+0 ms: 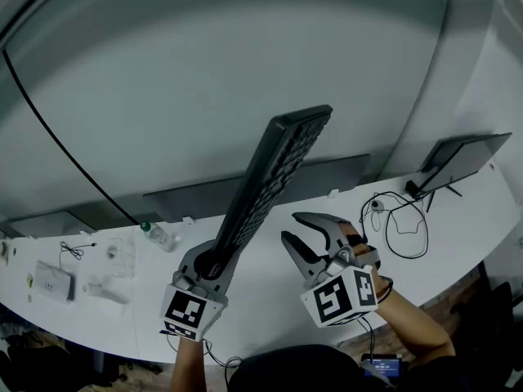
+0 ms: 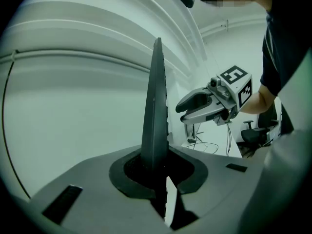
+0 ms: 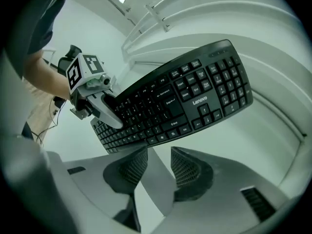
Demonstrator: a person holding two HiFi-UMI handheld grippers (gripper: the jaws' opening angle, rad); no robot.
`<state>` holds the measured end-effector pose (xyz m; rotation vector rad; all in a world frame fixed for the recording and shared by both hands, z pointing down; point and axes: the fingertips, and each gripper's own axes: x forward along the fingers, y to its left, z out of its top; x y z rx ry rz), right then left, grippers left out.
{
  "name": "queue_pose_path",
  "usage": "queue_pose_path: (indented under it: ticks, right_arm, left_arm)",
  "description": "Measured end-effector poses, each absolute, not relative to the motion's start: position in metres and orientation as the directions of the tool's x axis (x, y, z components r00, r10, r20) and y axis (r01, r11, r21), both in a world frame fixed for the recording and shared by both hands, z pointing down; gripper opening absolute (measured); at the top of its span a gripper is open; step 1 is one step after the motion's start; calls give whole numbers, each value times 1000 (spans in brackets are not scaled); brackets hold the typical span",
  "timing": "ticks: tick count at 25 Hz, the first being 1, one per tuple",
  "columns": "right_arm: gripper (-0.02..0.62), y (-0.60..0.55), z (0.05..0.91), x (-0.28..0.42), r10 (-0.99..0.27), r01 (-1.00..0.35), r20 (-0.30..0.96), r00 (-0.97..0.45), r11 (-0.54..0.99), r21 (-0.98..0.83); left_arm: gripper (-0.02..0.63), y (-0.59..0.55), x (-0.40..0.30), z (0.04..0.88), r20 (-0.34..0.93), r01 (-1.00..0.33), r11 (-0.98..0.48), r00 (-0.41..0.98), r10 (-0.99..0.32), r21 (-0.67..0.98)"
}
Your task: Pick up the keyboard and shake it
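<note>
While the left gripper (image 1: 214,261) is clamping the keyboard's (image 1: 274,178) near end, holding it raised above the desk (image 1: 270,296), the right gripper (image 1: 289,225) is hovering just right, jaws parted, empty; shaking is seemingly coming next, needing that firm clamp.

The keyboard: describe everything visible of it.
The keyboard is black, plastic-looking and full-size, with a number pad and Lenovo printed on it. It is lifted clear of the desk, slanting steeply upward, one short end clamped in the left hand-held gripper. The right hand-held gripper stands open beside it, not touching.
</note>
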<state>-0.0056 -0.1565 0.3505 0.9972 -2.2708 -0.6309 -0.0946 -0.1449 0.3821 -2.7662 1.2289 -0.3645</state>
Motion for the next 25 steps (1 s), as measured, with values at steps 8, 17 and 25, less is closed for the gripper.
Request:
queue_pose_path:
  ticks: [8,17,25]
  right_arm:
    - [176,-152,355,-12,-682,-516,334,-651,720,465]
    - [215,-151,358,-21,-552,-499,287,-783,833,241]
    - [221,-149,350,-24,-426,-425,185,-886,904,47]
  left_arm:
    - [81,-136,-96,374,148,-711,-699,685,-713,-78]
    - [81,-124,-88,361,58,-635,-773,771,-634,-6]
    - [81,-119,-80,354,18,-577,-815,816,-577,39]
